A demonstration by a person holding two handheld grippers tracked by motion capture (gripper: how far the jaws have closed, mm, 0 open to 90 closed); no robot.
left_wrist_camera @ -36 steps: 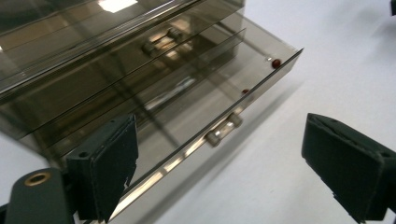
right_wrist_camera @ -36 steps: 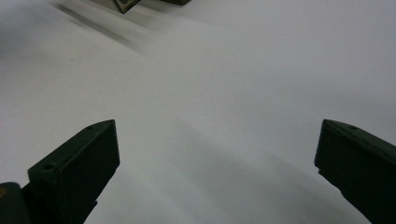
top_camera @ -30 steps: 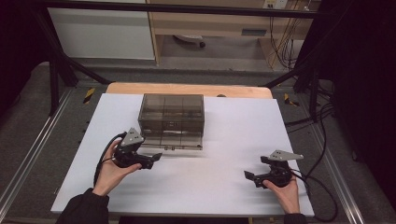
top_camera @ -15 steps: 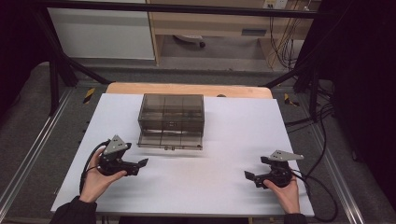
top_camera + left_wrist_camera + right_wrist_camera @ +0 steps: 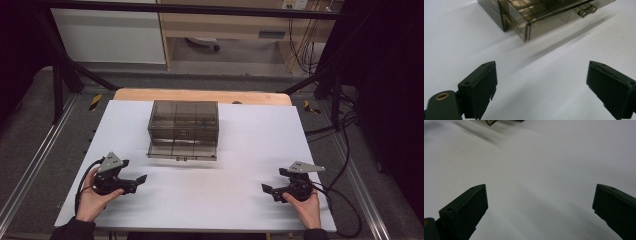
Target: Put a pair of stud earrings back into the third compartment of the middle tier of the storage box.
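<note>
The drawer box (image 5: 183, 122) is sitting on the tabletop (image 5: 250, 150) near the middle of its far edge, a smoky see-through case with its bottom drawer (image 5: 183, 150) standing pulled out toward the person. A second ago the left hand-held gripper (image 5: 139, 179) was right at that drawer front; since then it has been drawing back and is now resting near the tabletop's near left corner, well apart from the box, its jaws spread wide with nothing between them. That retreat suggests the opening of the drawer is done and the hand is clearing away, perhaps for a next step that has not begun. The right hand-held gripper (image 5: 265, 189) is staying where it was, near the near right corner, jaws likewise spread and empty. The high view is giving the whole layout, both hands and the box between and beyond them, but the drawer looks small there. The left gripper view is looking along its open jaws at the box (image 5: 536, 12) and is showing what the high view cannot: the drawer's corner (image 5: 526, 31) sticking out past the case and the two small metal knobs (image 5: 587, 11) on its front. The right gripper view is showing mostly bare white tabletop (image 5: 536, 170), with just a corner of the box (image 5: 491, 122) at its top edge.
</note>
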